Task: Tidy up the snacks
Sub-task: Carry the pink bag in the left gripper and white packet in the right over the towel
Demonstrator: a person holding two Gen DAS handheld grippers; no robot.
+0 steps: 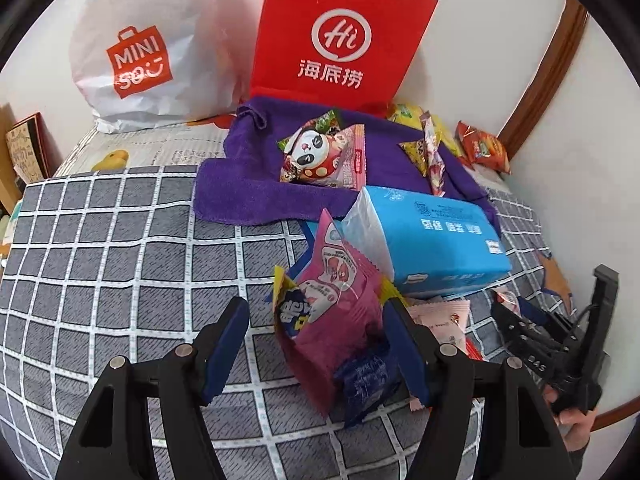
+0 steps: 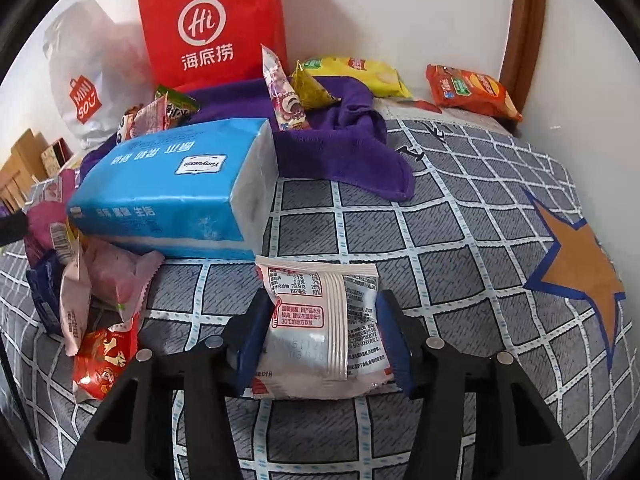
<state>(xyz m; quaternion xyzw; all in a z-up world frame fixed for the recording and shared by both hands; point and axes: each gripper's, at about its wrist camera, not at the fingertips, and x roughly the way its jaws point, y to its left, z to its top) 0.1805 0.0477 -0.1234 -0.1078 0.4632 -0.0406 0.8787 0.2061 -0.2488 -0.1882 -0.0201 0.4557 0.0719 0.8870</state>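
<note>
Blue-padded fingers (image 2: 248, 340) of the right gripper (image 2: 322, 340) stand on either side of a white foil snack packet with red print (image 2: 324, 328), lying flat on the grey checked bedsheet (image 2: 440, 240). Jaws about half open; the left pad looks against the packet edge, the right pad just beside it, so a firm pinch cannot be confirmed. No lift visible.

Left gripper (image 1: 320, 344) is also about half open, over the pile: a crinkled pink plastic snack pouch (image 1: 336, 304) leans between its fingers, close to the right one and apart from the left. Not held, by the look of it.

Step in hand, as judged: picking a loose packet off the sheet to add to a group. Next move calls for closing squarely on the packet's sides, since slippery foil may buckle or slide, then carrying it to the heap at the left or the purple towel (image 2: 344, 136).

View differences:
- Right wrist view shows the white packet, a yellow chip bag (image 2: 360, 74), an orange star print on the sheet (image 2: 580, 264) and a small red packet (image 2: 104, 360) at the heap's near edge.
- Left wrist view shows a panda-print pink packet (image 1: 320, 156) on the towel, the pink pouch up close, and the right gripper from outside with a hand under it.
- Both show the blue tissue pack (image 2: 180, 192), red paper bag (image 2: 212, 20), white shopping bag (image 1: 140, 48) and orange chip bag (image 2: 472, 90).
</note>
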